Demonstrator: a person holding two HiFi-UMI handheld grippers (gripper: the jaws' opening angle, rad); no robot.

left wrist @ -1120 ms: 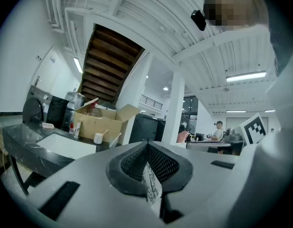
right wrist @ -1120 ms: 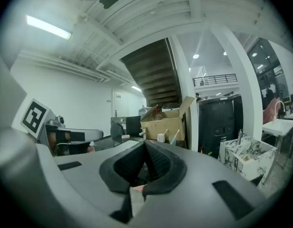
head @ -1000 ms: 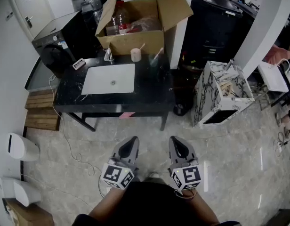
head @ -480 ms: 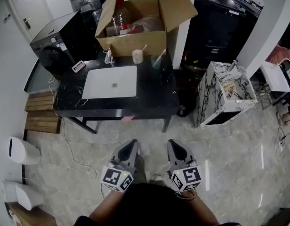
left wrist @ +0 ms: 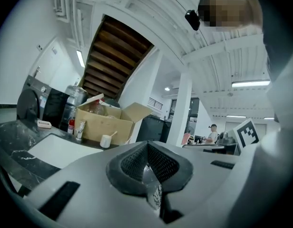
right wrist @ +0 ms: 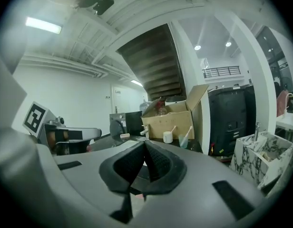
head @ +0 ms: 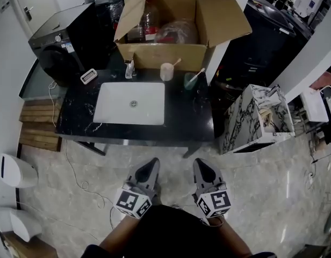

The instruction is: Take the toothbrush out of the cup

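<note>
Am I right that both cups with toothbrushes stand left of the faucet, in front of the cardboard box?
Not quite: the head view shows the white cup and the green cup right of the faucet, in front of the cardboard box.

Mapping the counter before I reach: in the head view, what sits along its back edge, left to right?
Slotted white dish → faucet → beige cup → green cup.

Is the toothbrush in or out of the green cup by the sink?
In. The toothbrush stands tilted inside the green cup, its end poking above the rim.
</note>
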